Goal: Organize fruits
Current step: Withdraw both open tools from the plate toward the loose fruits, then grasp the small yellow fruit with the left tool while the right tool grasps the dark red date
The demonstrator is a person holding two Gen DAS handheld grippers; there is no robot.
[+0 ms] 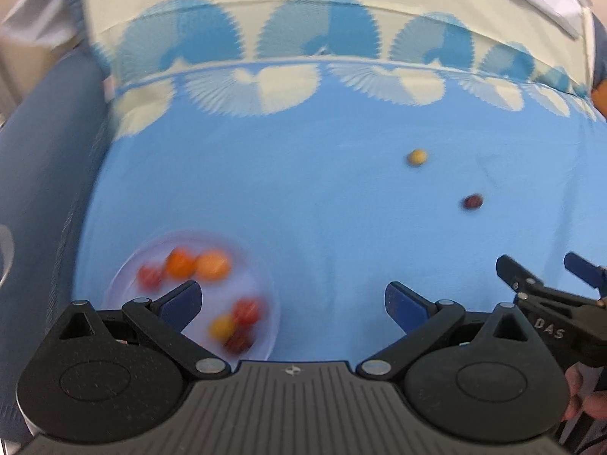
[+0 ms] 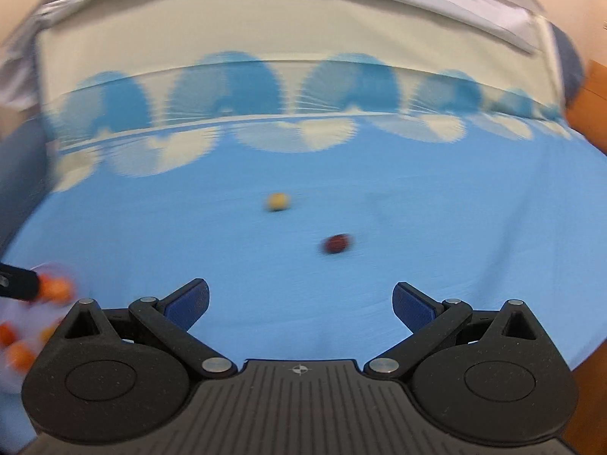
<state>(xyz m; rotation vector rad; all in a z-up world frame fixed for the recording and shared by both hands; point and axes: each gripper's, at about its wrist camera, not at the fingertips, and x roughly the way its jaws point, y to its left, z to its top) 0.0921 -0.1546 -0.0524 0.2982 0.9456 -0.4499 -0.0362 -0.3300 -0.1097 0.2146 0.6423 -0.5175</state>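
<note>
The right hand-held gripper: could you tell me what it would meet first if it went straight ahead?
Probably the small dark red round fruit on the blue cloth, slightly right of the open right hand-held gripper; depth is unclear, so it might pass beside it.

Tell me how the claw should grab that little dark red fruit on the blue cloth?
The small round dark red fruit lies alone on the blue cloth, clear of the yellow fruit. Probably best: bring the open right claw down from above and close across its middle, since it could roll.
</note>
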